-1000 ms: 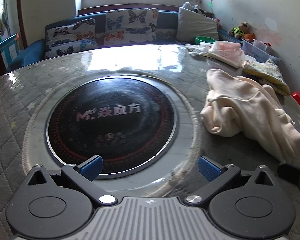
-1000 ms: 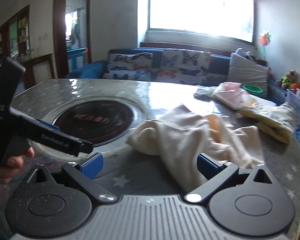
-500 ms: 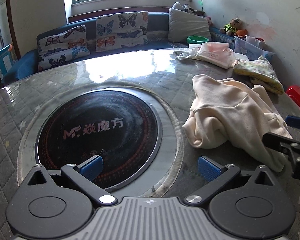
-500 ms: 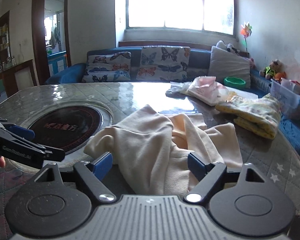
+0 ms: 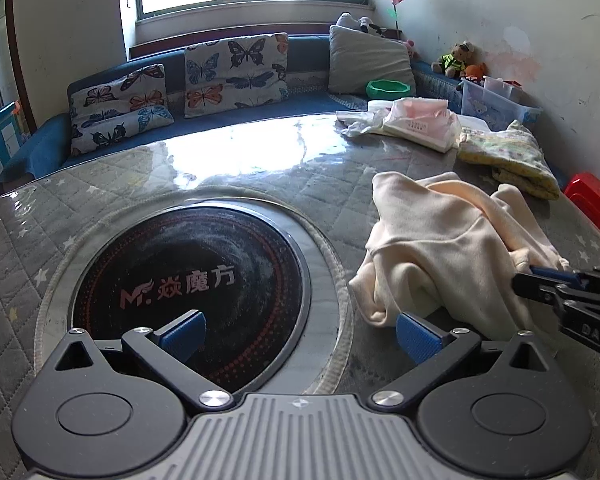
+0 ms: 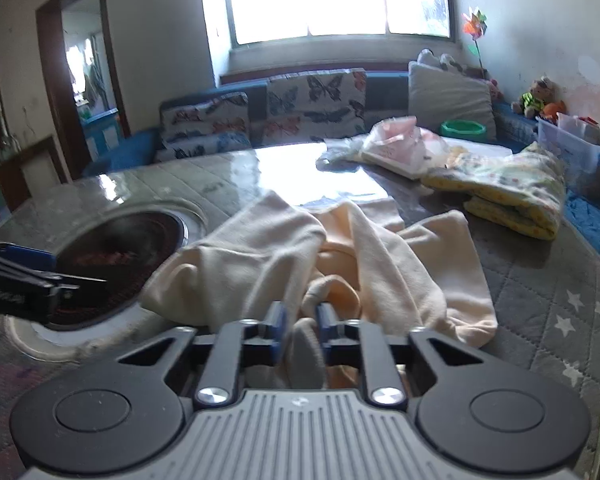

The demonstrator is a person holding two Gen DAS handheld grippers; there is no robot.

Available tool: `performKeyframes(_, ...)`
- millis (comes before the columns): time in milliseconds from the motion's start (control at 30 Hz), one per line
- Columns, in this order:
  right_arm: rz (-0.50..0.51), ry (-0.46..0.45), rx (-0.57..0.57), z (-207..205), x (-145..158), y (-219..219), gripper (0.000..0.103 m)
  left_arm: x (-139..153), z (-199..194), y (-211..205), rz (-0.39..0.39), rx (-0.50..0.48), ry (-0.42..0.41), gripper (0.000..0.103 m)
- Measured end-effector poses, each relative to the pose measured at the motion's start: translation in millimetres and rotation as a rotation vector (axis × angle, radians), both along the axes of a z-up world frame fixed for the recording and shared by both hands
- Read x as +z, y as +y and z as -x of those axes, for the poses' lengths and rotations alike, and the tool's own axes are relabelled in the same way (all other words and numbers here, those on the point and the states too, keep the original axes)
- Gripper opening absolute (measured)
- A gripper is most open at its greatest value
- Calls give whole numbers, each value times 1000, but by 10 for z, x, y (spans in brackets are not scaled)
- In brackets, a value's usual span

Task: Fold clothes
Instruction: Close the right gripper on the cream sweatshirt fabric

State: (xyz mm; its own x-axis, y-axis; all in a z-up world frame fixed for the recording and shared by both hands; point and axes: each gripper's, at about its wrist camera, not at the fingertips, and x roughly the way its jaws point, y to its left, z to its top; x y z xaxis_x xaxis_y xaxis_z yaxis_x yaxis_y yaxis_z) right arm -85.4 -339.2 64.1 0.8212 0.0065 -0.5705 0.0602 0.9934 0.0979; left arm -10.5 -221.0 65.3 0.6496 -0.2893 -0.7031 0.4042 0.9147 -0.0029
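A crumpled cream garment (image 5: pixel 452 248) lies on the grey quilted table, right of the round black hotplate (image 5: pixel 188 276). My left gripper (image 5: pixel 298 330) is open and empty, low over the hotplate's near edge, left of the garment. My right gripper (image 6: pixel 302 320) is shut on a fold of the cream garment (image 6: pixel 340 252) at its near edge. The right gripper also shows in the left wrist view (image 5: pixel 556 284) at the garment's right side. The left gripper shows at the left edge of the right wrist view (image 6: pixel 32 280).
A folded yellow patterned cloth (image 5: pixel 508 156) and a pink-white bundle (image 5: pixel 416 124) lie at the table's far right. A blue sofa with butterfly cushions (image 5: pixel 236 72) runs behind the table. A red stool (image 5: pixel 592 200) stands beside the table at the right.
My right gripper has moved forward onto the garment's near edge and closed on a fold. My left gripper has shifted left of the garment and stays open.
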Motion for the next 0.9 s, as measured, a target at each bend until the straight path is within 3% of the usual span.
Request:
performKeyframes(67, 10, -17, 53, 59, 47, 93, 4, 22, -20, 6, 7, 4, 4, 103)
performKeyframes(267, 43, -45, 219, 234, 121, 464, 2, 127, -1, -19, 25, -17, -11, 103)
performKeyframes(367, -12, -59, 188, 261, 177, 449, 3, 162, 22, -24, 26, -25, -25, 103)
performKeyframes(467, 34, -50, 120, 178, 190, 351, 11, 162, 16, -31, 16, -24, -24, 103)
performKeyframes(533, 60, -38, 80, 116, 178, 268, 37, 155, 16, -28, 10, -23, -24, 103)
performKeyframes(600, 108, -39, 37, 65, 152, 193, 42, 150, 16, -20, 9, -21, -23, 103)
performKeyframes(700, 80, 4, -7, -34, 78, 52, 52, 147, 15, -20, 7, -22, -27, 103)
performKeyframes(767, 52, 19, -27, -78, 19, -14, 51, 148, 5, -25, 7, -21, -26, 103)
performKeyframes(900, -34, 44, -12, -168, -104, -61, 17, 155, 2, -40, 3, -22, -28, 103)
